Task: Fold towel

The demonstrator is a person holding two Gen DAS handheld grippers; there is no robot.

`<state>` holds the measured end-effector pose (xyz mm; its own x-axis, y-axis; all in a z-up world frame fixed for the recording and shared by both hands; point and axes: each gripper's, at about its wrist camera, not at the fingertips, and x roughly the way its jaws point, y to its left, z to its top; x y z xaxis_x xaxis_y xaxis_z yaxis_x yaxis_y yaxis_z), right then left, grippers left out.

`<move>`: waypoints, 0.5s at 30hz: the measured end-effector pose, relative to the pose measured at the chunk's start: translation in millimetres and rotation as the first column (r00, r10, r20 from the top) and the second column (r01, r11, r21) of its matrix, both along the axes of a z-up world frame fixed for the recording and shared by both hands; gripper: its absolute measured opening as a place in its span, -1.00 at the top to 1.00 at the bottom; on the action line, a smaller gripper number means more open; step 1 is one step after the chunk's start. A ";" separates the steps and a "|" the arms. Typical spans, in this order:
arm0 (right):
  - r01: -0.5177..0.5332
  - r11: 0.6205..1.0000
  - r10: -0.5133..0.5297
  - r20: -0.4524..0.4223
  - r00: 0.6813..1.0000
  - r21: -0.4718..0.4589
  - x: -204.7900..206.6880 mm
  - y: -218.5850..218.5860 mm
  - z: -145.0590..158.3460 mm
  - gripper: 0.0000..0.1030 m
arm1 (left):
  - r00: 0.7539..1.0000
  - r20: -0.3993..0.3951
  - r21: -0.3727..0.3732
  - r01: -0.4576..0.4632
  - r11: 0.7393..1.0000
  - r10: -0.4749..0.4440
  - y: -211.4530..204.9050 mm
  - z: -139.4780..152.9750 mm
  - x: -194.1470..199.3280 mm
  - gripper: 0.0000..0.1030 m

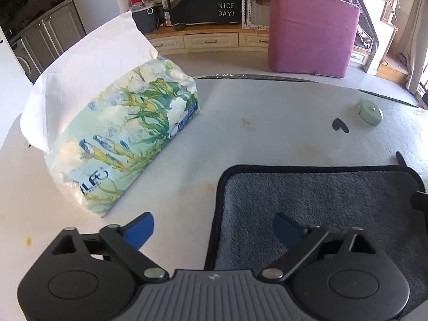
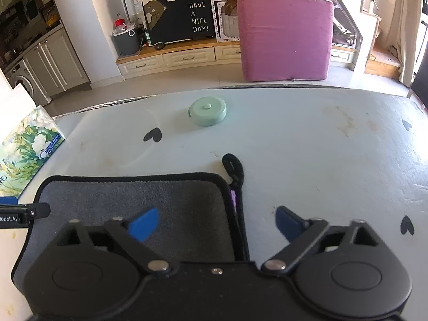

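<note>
A grey towel (image 1: 315, 200) with a black border lies flat on the pale table; it also shows in the right wrist view (image 2: 133, 203), with a black hanging loop (image 2: 234, 168) at its far right corner. My left gripper (image 1: 214, 230) is open and straddles the towel's left edge, one blue finger over the table, one over the towel. My right gripper (image 2: 216, 224) is open and straddles the towel's right edge. Both are empty. The tip of the left gripper shows at the left in the right wrist view (image 2: 32, 211).
A flowered tissue pack (image 1: 125, 139) with white paper sticking out stands left of the towel. A round mint-green tape measure (image 2: 208, 112) lies farther back on the table (image 2: 321, 160). A pink cushion (image 2: 286, 34) stands beyond the table's far edge.
</note>
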<state>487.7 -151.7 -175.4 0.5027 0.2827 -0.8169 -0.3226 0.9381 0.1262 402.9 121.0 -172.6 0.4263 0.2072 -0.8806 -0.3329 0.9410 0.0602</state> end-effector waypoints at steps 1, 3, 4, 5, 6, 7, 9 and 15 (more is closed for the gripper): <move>0.000 1.000 0.000 0.006 1.000 -0.001 -1.0 -0.8 1.5 -0.98 | 1.000 -0.002 0.003 0.000 1.000 0.000 -1.1 0.9 -0.7 -0.89; -0.007 1.000 0.007 0.004 1.000 -0.002 -3.1 -2.0 3.5 -0.99 | 1.000 -0.007 0.012 0.008 1.000 -0.008 -3.7 3.3 -2.5 -0.90; -0.010 1.000 0.010 0.000 1.000 -0.001 -3.9 -2.8 4.2 -0.99 | 1.000 -0.008 0.011 0.010 1.000 -0.010 -4.6 4.7 -3.5 -0.91; -0.011 1.000 0.011 -0.001 1.000 0.001 -5.3 -3.8 5.4 -0.99 | 1.000 -0.007 0.007 0.010 1.000 -0.010 -5.4 5.9 -4.6 -0.92; -0.009 1.000 0.009 0.001 1.000 0.002 -6.8 -4.9 6.8 -0.99 | 1.000 -0.007 0.000 0.009 1.000 -0.009 -6.1 7.6 -6.0 -0.92; -0.010 1.000 0.009 0.002 1.000 0.004 -8.3 -6.1 8.4 -0.99 | 1.000 -0.006 -0.006 0.009 1.000 -0.009 -7.1 9.3 -7.4 -0.92; -0.011 1.000 0.011 0.001 1.000 0.012 -11.0 -8.5 11.9 -0.99 | 1.000 -0.008 -0.011 0.013 1.000 -0.013 -9.3 13.5 -11.0 -0.92; 0.001 1.000 -0.001 0.004 1.000 0.029 -20.4 -14.6 25.2 -0.99 | 1.000 0.013 -0.007 0.022 1.000 -0.021 -17.9 30.5 -20.4 -0.93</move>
